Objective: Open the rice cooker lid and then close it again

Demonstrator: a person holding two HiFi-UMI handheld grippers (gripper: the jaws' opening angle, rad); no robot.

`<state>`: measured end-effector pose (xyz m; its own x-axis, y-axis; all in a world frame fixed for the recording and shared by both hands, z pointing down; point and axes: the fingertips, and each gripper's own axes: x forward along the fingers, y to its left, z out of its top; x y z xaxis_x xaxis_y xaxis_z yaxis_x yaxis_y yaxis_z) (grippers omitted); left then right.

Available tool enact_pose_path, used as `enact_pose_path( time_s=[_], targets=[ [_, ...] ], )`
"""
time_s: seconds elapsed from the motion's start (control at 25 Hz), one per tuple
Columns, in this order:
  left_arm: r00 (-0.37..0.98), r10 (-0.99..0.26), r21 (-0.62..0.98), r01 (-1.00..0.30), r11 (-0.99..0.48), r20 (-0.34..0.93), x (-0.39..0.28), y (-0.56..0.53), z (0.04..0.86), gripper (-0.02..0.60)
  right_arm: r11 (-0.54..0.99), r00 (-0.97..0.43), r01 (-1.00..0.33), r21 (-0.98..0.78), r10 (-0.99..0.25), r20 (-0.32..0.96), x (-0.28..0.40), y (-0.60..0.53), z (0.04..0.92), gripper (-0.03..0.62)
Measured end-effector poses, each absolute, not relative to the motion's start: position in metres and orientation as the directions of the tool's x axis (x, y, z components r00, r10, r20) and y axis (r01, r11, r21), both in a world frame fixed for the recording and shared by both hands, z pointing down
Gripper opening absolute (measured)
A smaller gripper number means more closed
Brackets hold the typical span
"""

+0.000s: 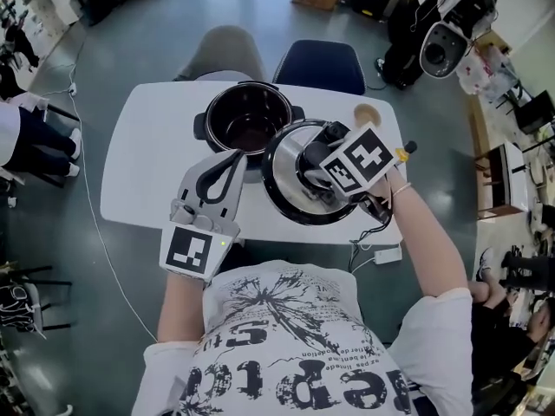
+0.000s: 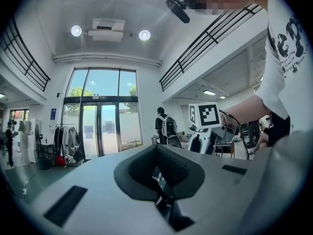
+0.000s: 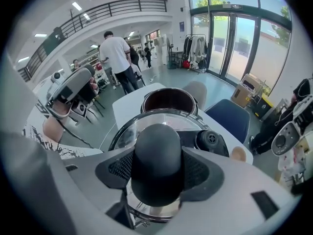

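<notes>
closest to my lens is the printed shirt [image 1: 286,345], and just past it the marker cube [image 1: 188,251] on the left gripper [image 1: 232,159]. its jaws are pressed together on nothing. it points level over the near side of the table [image 1: 147,163], just short of the rice cooker [image 1: 217,102]. i judge it is parked there to stay out of the way, or to steady the body if needed; it does not appear to touch it.

the right gripper [image 1: 323,173] does the work. its jaws are clamped on the black knob [image 3: 158,155] at the middle of the lid [image 1: 286,159], one pad on each side. that central hold lets the lid hang balanced. the gripper points steeply down, so the lid sits tilted, top face up toward me.

the lid is off the cooker, held in the air over the table's near right part, beside and partly over the pot's rim. the pot stands open, its dark inside bare. opening looks done to me; setting the lid squarely back on the rim is what remains.
</notes>
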<state>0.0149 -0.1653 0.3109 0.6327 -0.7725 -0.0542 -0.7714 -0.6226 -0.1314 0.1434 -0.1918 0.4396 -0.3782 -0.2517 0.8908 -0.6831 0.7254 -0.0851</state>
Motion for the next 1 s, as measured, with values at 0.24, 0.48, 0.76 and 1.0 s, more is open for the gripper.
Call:
enact_pose_path(
  time_s=[0.24, 0.48, 0.76, 1.0],
  targets=[
    [0.646, -0.760, -0.154, -0.760, -0.631, -0.074, -0.016, -0.204, 0.300, 0.012, 0.727, -0.396, -0.682, -0.084, -0.271, 0.877, 0.097, -0.242, 0.425, 0.293],
    [0.647, -0.760, -0.153, -0.758, -0.634, -0.059, -0.070, -0.249, 0.299, 0.014, 0.730, -0.389, -0.679, -0.074, -0.272, 0.880, 0.042, -0.296, 0.421, 0.293],
    [0.656, -0.754, -0.146, -0.749, -0.646, -0.028, -0.109, -0.288, 0.312, 0.014, 0.722, -0.371, -0.688, -0.077, -0.258, 0.892, -0.005, -0.343, 0.432, 0.293],
    [0.666, -0.745, -0.117, -0.742, -0.661, -0.015, -0.131, -0.315, 0.321, 0.012, 0.708, -0.340, -0.702, -0.071, -0.245, 0.908, -0.020, -0.375, 0.448, 0.295]
  ],
)
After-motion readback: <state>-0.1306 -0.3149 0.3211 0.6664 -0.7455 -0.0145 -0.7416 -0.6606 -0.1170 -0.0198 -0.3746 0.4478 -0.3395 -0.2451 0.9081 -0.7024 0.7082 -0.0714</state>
